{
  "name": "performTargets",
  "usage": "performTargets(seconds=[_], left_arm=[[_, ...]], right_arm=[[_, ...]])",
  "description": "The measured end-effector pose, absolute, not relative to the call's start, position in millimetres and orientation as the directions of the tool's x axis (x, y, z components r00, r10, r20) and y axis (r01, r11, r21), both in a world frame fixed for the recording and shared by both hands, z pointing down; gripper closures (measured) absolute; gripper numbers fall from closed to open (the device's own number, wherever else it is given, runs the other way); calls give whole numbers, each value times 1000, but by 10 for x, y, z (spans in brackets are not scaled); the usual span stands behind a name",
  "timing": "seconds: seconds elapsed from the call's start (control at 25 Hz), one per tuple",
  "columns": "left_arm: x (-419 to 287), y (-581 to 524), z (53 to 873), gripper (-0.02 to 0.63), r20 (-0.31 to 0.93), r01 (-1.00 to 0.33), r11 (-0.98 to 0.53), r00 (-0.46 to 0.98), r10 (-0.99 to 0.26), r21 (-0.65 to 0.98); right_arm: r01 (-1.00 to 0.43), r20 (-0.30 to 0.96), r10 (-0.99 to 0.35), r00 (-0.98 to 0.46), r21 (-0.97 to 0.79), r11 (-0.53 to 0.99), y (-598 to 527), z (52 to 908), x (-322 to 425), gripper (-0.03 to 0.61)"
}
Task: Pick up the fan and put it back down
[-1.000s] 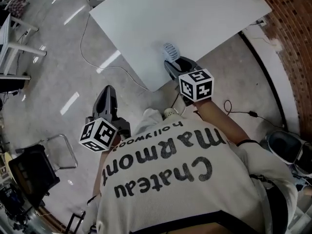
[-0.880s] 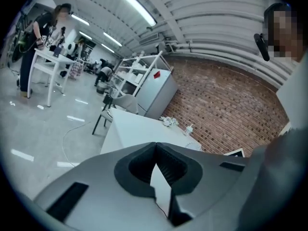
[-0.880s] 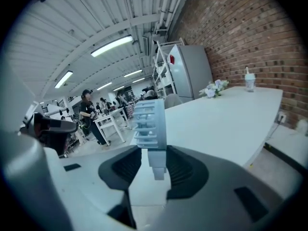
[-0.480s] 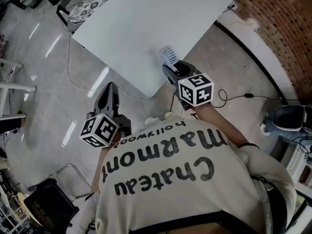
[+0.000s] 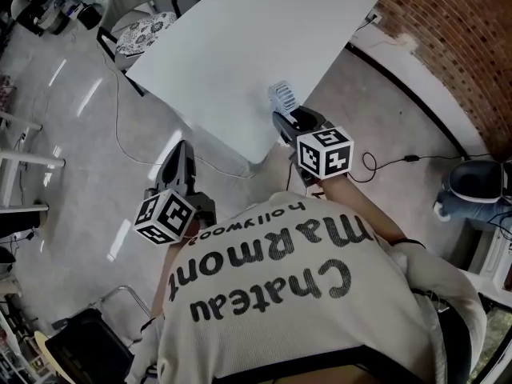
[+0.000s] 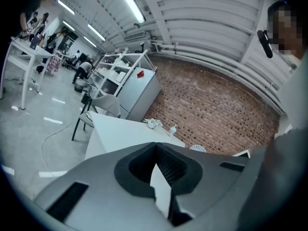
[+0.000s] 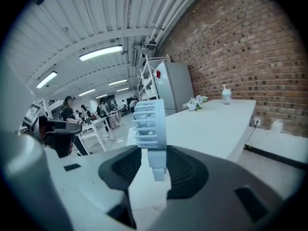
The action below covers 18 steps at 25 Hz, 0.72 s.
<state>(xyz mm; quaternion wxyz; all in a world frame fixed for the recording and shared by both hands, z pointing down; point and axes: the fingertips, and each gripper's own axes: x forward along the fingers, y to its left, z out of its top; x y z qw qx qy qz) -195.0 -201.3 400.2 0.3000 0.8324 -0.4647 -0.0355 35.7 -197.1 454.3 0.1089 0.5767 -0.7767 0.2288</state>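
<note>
Head view showed a white table point(image 5: 232, 54) with a chair point(image 5: 142, 30) at its far corner and a brick wall point(image 5: 464, 46) to the right. Near the table's closest corner, the right gripper point(image 5: 288, 121) clamped the fan point(image 5: 282, 98) by its stem. The fan stood upright, grille edge-on to the right gripper view. The left gripper point(image 5: 180, 152) hung over the floor, jaws together and empty.

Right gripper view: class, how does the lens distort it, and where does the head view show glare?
Right gripper view: fisheye, with dark rounded corners and ceiling beams bowed; the fan is sharp. Head view: bright streaks of glare on the glossy floor, left of the table.
</note>
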Motion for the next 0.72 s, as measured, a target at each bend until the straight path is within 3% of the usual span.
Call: performTargets(seconds=[0.72], left_arm=[[-1978,-2055,4005,612,231,-794,-287,465,-855,536]], right_arm=[[-913,452,-794,-407,-228,339,-2227,4593,358,413]])
